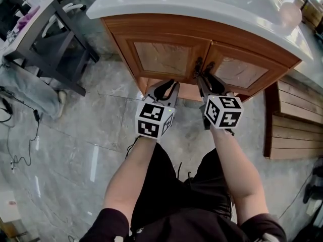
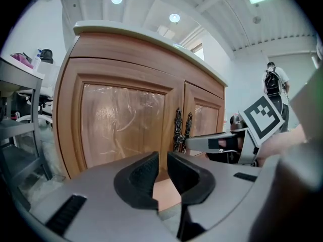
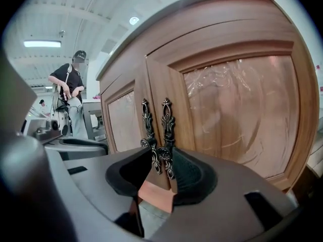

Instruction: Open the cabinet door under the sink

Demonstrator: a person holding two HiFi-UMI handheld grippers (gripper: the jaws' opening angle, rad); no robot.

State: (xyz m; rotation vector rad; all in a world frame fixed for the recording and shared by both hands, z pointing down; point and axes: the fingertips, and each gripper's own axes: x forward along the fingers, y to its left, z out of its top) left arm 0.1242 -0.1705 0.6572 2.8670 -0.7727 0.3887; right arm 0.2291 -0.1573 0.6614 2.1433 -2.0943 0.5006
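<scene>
The wooden cabinet under the white countertop [image 1: 202, 6] has two doors, both closed: a left door [image 1: 164, 57] and a right door [image 1: 241, 72]. Two dark ornate handles [image 3: 147, 125] [image 3: 167, 127] hang side by side at the middle seam. My right gripper [image 3: 160, 173] is open, and the lower ends of both handles lie between its jaws without the pads pressing on them. My left gripper [image 2: 162, 165] is open by a narrow gap with nothing in it. It points at the bottom of the left door [image 2: 121, 120], just left of the handles [image 2: 178, 127].
A dark metal table [image 1: 55, 39] stands to the left. Wooden slats [image 1: 295, 135] lean at the right. Cables [image 1: 20, 135] trail over the marble floor at the left. A person [image 3: 68, 100] stands in the background.
</scene>
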